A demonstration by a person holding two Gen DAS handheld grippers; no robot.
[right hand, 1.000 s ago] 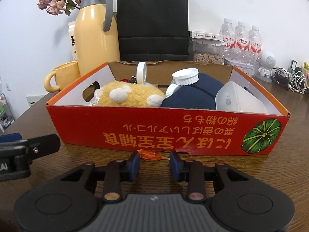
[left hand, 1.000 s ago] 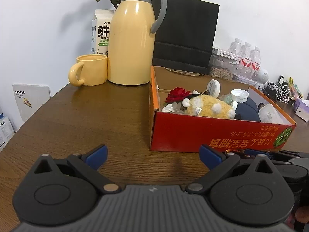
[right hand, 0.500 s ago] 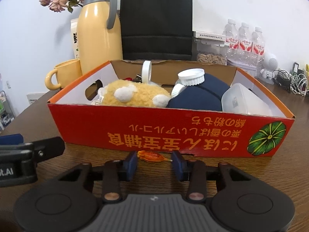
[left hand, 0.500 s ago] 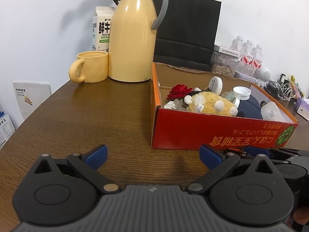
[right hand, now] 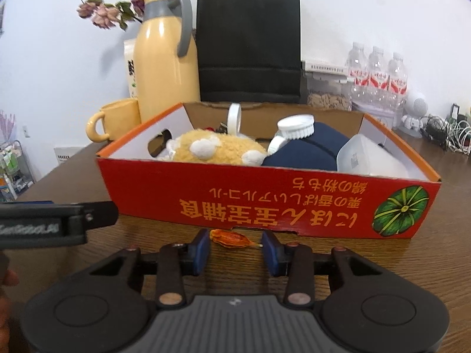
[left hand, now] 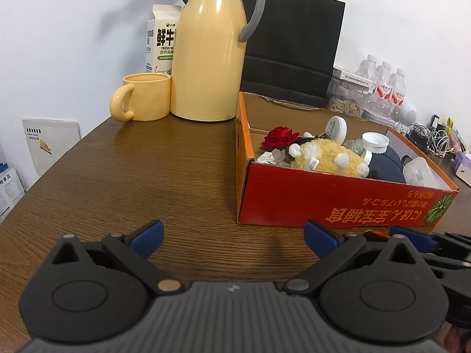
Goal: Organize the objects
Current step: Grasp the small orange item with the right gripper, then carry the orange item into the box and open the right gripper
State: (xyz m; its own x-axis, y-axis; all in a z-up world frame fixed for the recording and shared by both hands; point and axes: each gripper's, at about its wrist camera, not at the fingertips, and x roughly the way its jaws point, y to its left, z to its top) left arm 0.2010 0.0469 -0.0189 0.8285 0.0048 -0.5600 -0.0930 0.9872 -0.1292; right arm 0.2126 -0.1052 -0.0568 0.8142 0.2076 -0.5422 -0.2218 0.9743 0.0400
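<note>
A red cardboard box [right hand: 265,203] stands on the wooden table [left hand: 147,176]; it also shows in the left wrist view [left hand: 323,203]. It holds a yellow plush toy [right hand: 212,148], a navy item [right hand: 306,150], a white-capped jar [right hand: 295,126], a white container [right hand: 365,158] and a red flower [left hand: 278,138]. A small orange object [right hand: 232,239] lies on the table in front of the box. My right gripper [right hand: 235,248] is part open, its blue pads [right hand: 200,247] either side of the orange object, apart from it. My left gripper [left hand: 232,235] is wide open and empty, left of the box.
A yellow thermos jug [left hand: 210,50], a yellow mug [left hand: 144,97] and a milk carton [left hand: 162,38] stand at the back left. A black paper bag [left hand: 294,44] stands behind the box. Water bottles [right hand: 379,70] and cables [right hand: 444,132] sit at the back right.
Both grippers have risen and drawn back slightly, so the box looks lower and farther. The right gripper's pads stay around the orange object.
</note>
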